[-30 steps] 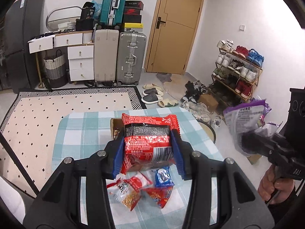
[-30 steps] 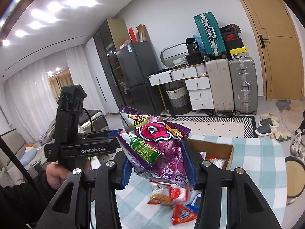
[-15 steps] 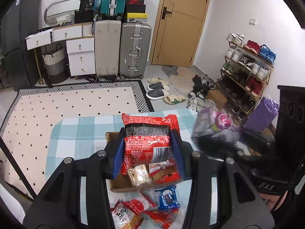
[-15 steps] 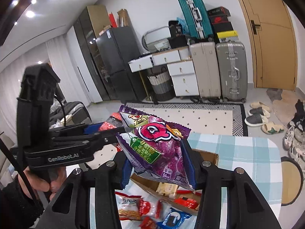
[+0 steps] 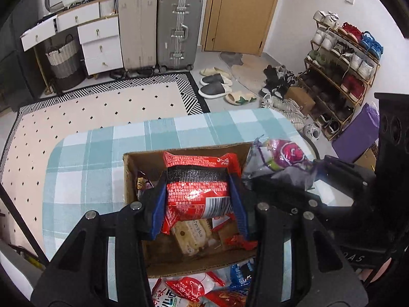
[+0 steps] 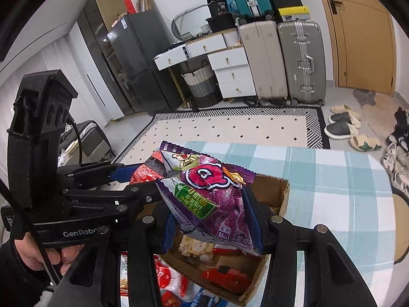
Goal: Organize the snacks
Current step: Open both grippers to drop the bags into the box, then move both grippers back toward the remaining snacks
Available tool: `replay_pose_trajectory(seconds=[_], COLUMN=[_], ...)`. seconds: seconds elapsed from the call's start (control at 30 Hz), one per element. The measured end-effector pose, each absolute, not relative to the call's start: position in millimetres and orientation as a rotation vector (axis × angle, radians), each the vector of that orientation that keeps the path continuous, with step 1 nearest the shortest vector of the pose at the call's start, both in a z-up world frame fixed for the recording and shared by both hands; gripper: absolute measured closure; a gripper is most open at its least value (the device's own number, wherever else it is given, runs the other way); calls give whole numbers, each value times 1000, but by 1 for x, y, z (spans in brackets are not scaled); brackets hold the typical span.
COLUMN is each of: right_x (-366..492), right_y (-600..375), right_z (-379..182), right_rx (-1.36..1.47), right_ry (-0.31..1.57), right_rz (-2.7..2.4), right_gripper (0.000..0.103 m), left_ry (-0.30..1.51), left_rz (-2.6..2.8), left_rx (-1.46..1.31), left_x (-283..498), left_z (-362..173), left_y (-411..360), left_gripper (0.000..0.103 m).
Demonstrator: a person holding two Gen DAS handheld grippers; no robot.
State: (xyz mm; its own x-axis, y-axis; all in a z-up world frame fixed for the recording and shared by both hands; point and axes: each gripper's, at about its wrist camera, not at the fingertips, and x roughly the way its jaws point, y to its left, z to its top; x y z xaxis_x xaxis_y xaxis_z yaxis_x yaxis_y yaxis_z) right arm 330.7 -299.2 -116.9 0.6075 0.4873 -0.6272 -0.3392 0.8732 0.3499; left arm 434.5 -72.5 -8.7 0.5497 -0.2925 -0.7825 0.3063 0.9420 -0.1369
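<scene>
Left gripper: left gripper [image 5: 198, 199] held a red-and-black crinkly foil snack packet [image 5: 199, 186] pinched between its blue pads, jaws closed to the packet's width; packet was above the open brown cardboard box [image 5: 130, 176], not resting in it.
Right gripper: right gripper [image 6: 212, 217] was clamped on a purple plastic snack bag with a pink logo and green label [image 6: 204, 194], jaws pressed on both sides; bag hung over the box's near end.
Grippers relative: the two were close side by side, purple bag just beside the red packet; touching or not, could not tell.
Box: sat on the teal-and-white checked tablecloth [image 5: 84, 168], flaps open; inside were a pale cracker pack [image 5: 191, 235] and small red wrappers [image 6: 227, 276].
Loose snacks: a pile of red, white and blue packets [image 5: 204, 289] lay on the cloth just beside the box's near wall.
Hand: left hand [image 6: 43, 255] gripped the handle of the left gripper, seen in the right wrist view.
Background: grey and beige hard suitcases [image 5: 158, 25], a white drawer unit [image 5: 99, 43], a wooden door [image 5: 242, 10], a shoe rack [image 5: 342, 58].
</scene>
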Motion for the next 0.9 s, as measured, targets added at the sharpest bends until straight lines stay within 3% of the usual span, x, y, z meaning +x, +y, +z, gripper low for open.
replay_pose_trajectory(seconds=[0.2,0.33,0.4,0.57,0.63,0.83,0.9], right_x=[339,338,332,308,289,233,212], right_y=[-300,-301,-302,-305,-308,-313,-312], right_z=[-143,-147,-141,-123,-113,-93,-87], right_rx=[213,205,193,187,197,217,190], right_ry=[818,813,789,746,713,645,611], right_rz=[470,462,470,484,491,521,529], right_gripper=[55,49,39,35,35,29,22], left_ry=[968,1027,1020,948,904,754,695], left_rz=[-348,-331,-307,-273,-253,-232,-223], left_rx=[7,-3,-18,-24,-38,12,10], left_x=[449,457,454,426,405,332,304], left_z=[-42,-56,-57,-46,-35,-5,7], left_y=[-70,-66,-60,-43,-33,-26,-23], left_gripper=[60,50,43,34,24,23,19])
